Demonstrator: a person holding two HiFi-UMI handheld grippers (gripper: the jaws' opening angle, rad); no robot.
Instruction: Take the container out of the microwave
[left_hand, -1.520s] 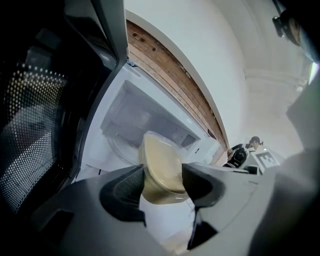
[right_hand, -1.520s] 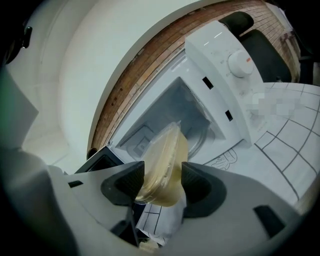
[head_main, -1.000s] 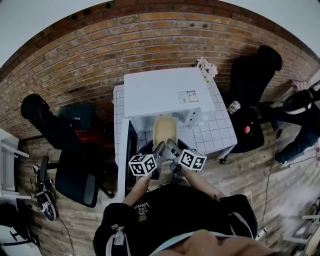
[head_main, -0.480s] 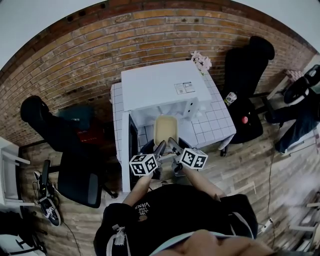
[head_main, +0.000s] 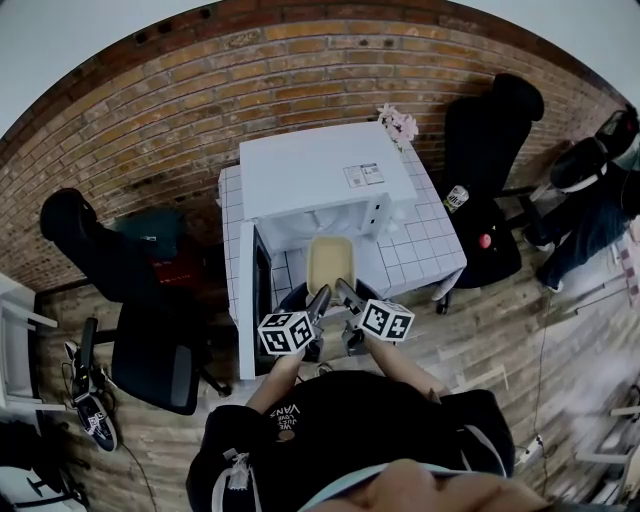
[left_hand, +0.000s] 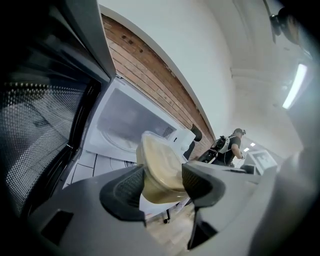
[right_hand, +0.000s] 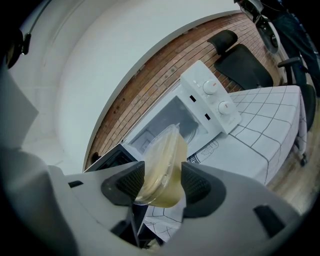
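A clear plastic container (head_main: 329, 262) of pale yellow food, lid on, hangs just in front of the open white microwave (head_main: 320, 180). Both grippers grip its near end. My left gripper (head_main: 318, 300) is shut on its left side and my right gripper (head_main: 343, 293) on its right side. In the left gripper view the container (left_hand: 159, 170) sits between the dark pads of the left gripper (left_hand: 162, 187), with the empty cavity (left_hand: 125, 122) behind it. In the right gripper view the container (right_hand: 162, 165) is pinched by the right gripper (right_hand: 161, 186), tilted on edge.
The microwave door (head_main: 250, 300) swings open to the left. The microwave stands on a white tiled table (head_main: 430, 250). Black chairs stand at the left (head_main: 150, 350) and right (head_main: 490, 140). A person (head_main: 590, 200) is at the far right, in front of a brick wall (head_main: 200, 80).
The container has drawn slightly back from the microwave mouth, both grippers still clamped on it. The person at the right has shifted.
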